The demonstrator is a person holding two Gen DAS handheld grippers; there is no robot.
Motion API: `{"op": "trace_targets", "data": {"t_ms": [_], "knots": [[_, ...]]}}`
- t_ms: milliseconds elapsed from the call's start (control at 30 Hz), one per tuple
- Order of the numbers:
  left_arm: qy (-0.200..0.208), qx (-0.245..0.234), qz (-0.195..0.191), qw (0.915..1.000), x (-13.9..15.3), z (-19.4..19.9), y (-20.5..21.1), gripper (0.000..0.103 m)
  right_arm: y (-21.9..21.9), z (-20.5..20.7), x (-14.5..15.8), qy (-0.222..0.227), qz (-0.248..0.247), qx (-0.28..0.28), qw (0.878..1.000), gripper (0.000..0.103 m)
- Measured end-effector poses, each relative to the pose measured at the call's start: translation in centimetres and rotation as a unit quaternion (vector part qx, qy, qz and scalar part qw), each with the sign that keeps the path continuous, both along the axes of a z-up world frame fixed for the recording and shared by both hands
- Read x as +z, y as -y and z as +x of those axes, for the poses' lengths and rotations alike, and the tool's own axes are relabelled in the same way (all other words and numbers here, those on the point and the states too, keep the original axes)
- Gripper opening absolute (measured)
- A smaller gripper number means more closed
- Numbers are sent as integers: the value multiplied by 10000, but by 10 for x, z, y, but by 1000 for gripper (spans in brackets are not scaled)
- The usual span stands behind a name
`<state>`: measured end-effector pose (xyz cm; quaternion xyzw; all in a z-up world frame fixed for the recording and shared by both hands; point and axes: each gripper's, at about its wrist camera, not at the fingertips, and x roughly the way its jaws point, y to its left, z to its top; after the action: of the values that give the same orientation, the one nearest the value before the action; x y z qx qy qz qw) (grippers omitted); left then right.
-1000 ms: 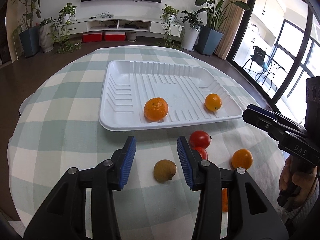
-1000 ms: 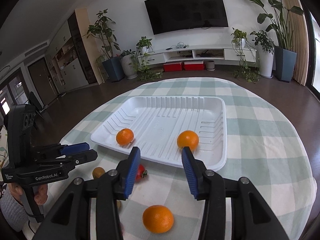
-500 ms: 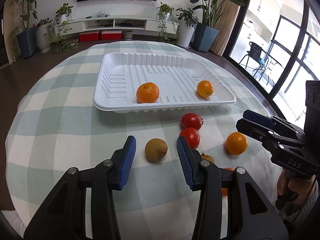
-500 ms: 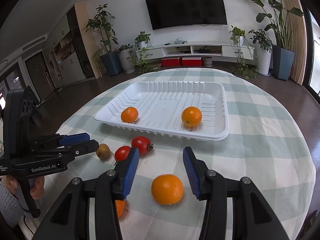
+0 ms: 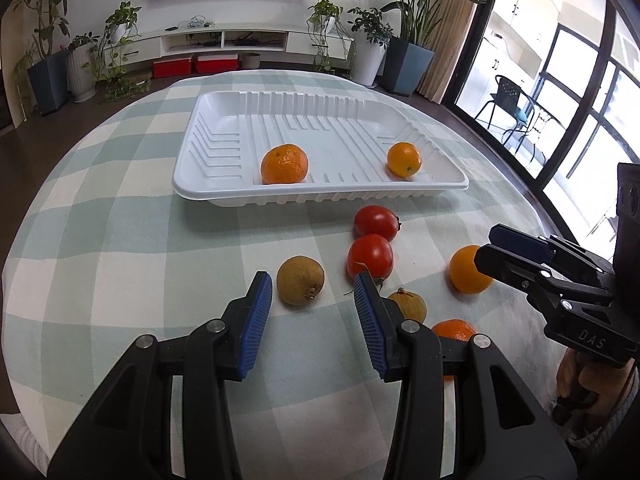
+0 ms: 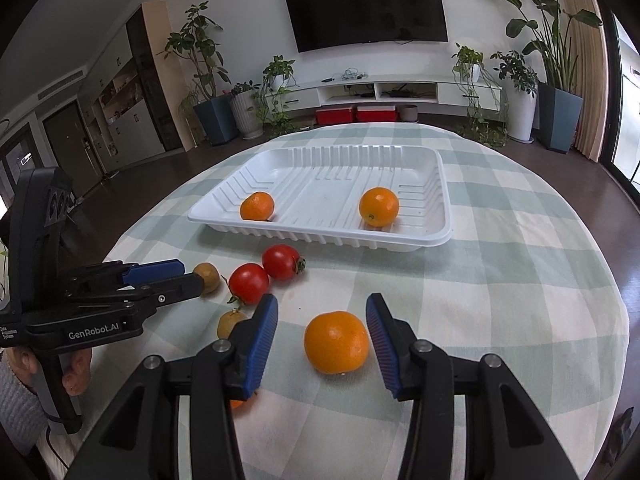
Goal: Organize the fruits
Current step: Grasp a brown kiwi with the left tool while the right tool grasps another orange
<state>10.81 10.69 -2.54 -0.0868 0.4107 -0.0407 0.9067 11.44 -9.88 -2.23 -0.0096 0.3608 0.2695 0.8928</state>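
A white tray (image 5: pixel 212 160) (image 6: pixel 444 200) holds two oranges (image 5: pixel 284 164) (image 5: pixel 404 159) at the table's middle. My left gripper (image 5: pixel 313 300) is open, just in front of a brown round fruit (image 5: pixel 300 280), which lies between the fingertips' line but untouched. Two tomatoes (image 5: pixel 376 222) (image 5: pixel 369 256), a second brown fruit (image 5: pixel 408 306) and a partly hidden orange (image 5: pixel 454 330) lie to its right. My right gripper (image 6: pixel 322 322) is open with an orange (image 6: pixel 336 342) on the cloth between its fingers; it also shows in the left wrist view (image 5: pixel 466 274).
The round table has a green-and-white checked cloth (image 5: pixel 100 240). Its edges curve away near both grippers. Beyond are potted plants (image 6: pixel 558 120), a low white shelf (image 6: pixel 400 92) and a wall TV (image 6: pixel 366 4). A glass door (image 5: pixel 580 100) is at the right.
Both grippers have pulled back from the tray and come down toward the loose fruit. The orange now lies between the right fingers and the brown fruit sits just ahead of the left ones.
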Motion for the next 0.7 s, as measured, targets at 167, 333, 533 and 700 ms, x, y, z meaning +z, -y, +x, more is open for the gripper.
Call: {"op": "trace_targets", "data": {"t_ms": [167,333,533,700], "knots": [[-84,-3,-38,10000,-5,3,-1,41,0,2,-5,-120,-107,-68,9998,49],[-126,1,-63,9999,-10,7,-3,41,-1,3,-9,-188,-141,-75,9997,49],[-191,30,-140,9997,-15,11,-6,41,-4,5,-13,-266,-214,-88,9994,49],[-237,33,-202,9995,-18,14,-7,41,-3,6,-15,-329,-223,-116,9991,49]]}}
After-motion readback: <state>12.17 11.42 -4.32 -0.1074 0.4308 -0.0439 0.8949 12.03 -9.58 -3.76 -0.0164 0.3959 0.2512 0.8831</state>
